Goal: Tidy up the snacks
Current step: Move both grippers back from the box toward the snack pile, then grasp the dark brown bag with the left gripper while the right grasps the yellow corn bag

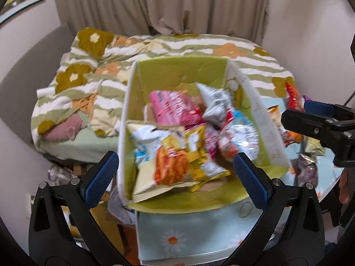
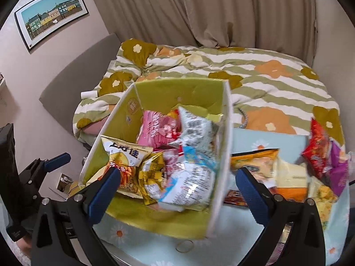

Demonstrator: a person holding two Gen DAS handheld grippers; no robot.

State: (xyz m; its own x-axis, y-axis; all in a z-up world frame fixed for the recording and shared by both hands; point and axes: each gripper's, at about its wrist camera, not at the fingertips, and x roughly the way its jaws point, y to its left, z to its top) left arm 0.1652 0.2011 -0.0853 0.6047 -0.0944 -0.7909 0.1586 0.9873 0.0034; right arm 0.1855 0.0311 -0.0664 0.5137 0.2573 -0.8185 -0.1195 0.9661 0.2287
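Hovering over the green-lined cardboard box (image 2: 155, 93) on the pale daisy-print table (image 2: 248, 137), the right gripper (image 2: 175, 184) is standing with its blue-padded jaws wide apart and empty, and the left gripper (image 1: 176, 173) is likewise gaping with nothing between its pads. Crinkly foil snack packets are already filling the box, while an orange-and-yellow chip bag (image 2: 255, 157) and a red packet (image 2: 317, 148) are lying loose on the table to its right. Doing the next pick well probably means reaching the right gripper to the nearest loose bag and pinching a sealed edge rather than its puffed middle.
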